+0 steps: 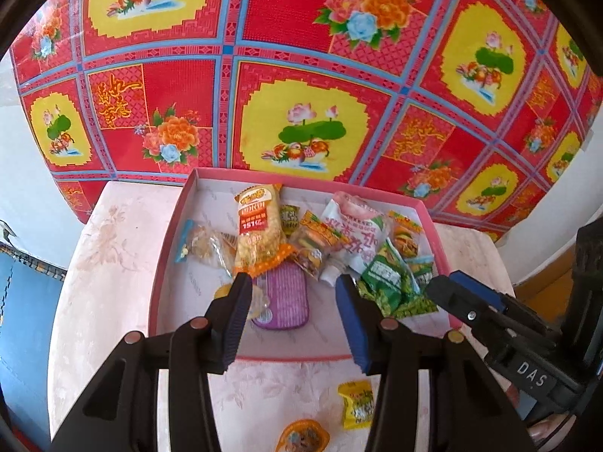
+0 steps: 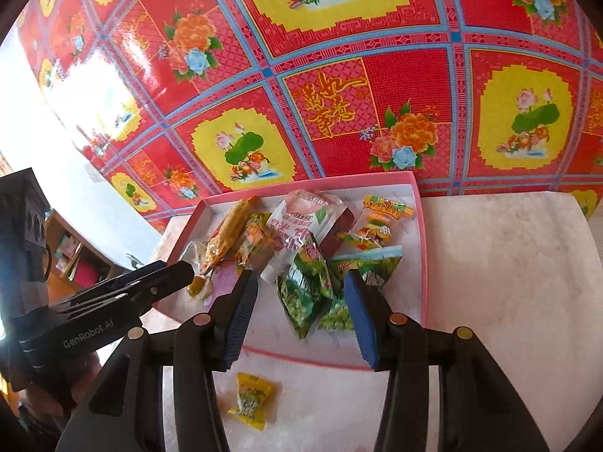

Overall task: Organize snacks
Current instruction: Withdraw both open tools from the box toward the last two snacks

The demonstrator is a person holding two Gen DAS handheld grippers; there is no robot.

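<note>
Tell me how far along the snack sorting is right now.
Mostly done: the pink box already holds a pile of snacks, including a yellow-orange packet, a white pouch and green packets. In hand: nothing; the left gripper and right gripper both stand open and empty above the box. Left: a yellow wrapped candy and an orange-rimmed snack lie on the table in front of the box.

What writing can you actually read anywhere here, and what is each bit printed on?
"DAS": white letters on the right gripper.
"GenRobot.AI": white letters on the left gripper.
"151": red label of the tall yellow snack bag, the rest blurred.
Gold Chinese characters on the red patterned cloth: visible, not confidently readable.
Print on the white pouch, green packets and small yellow packet: too blurred.
</note>
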